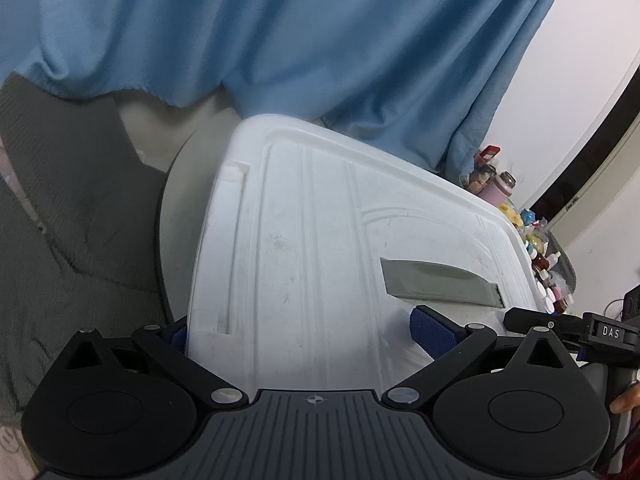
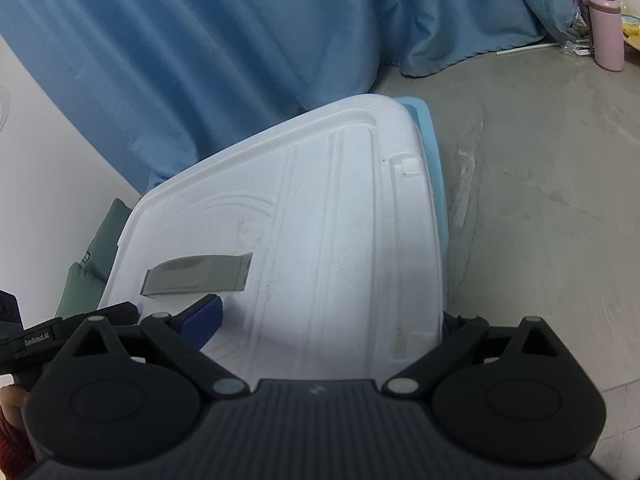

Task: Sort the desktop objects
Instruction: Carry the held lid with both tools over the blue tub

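A large white plastic lid (image 1: pixel 320 240) with a grey label fills both wrist views; in the right wrist view (image 2: pixel 304 232) it sits on a light blue bin (image 2: pixel 430 148). My left gripper (image 1: pixel 304 332) holds the lid's near edge, one blue pad on top and the other under the rim. My right gripper (image 2: pixel 328 320) holds the same edge likewise, further right. Each gripper shows at the other view's side.
A blue curtain (image 1: pixel 280 40) hangs behind the bin. A round grey table (image 2: pixel 540 200) carries a pink bottle (image 2: pixel 608 36) and several small bottles and packets (image 1: pixel 540 256) at its far side. A dark grey cloth (image 1: pixel 60 200) lies at the left.
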The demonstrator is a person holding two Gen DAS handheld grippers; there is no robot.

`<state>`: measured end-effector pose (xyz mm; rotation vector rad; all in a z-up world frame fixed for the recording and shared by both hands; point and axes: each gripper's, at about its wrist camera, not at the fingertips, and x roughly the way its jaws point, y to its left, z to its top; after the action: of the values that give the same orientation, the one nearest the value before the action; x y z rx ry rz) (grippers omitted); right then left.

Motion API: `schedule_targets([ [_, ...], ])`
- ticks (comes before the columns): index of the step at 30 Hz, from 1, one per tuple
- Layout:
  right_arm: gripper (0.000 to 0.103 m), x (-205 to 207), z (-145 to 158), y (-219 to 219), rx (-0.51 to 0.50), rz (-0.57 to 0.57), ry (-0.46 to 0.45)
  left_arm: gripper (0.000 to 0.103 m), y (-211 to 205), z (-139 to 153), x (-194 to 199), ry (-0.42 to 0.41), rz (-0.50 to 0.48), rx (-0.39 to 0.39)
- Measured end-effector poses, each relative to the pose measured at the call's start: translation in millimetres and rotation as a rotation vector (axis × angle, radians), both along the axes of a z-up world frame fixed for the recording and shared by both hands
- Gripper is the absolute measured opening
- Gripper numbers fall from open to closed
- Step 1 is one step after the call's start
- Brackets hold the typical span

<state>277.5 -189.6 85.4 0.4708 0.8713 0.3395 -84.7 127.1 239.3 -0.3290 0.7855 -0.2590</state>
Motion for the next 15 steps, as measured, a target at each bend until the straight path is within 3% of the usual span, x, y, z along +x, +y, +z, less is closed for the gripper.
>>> schedule_targets([
  [15,0.099,58.6,0.3,9.1,-0.012,-0.034,0.009,0.103,11.5,-2.4,83.0,0.014,-0.034,-0.01],
])
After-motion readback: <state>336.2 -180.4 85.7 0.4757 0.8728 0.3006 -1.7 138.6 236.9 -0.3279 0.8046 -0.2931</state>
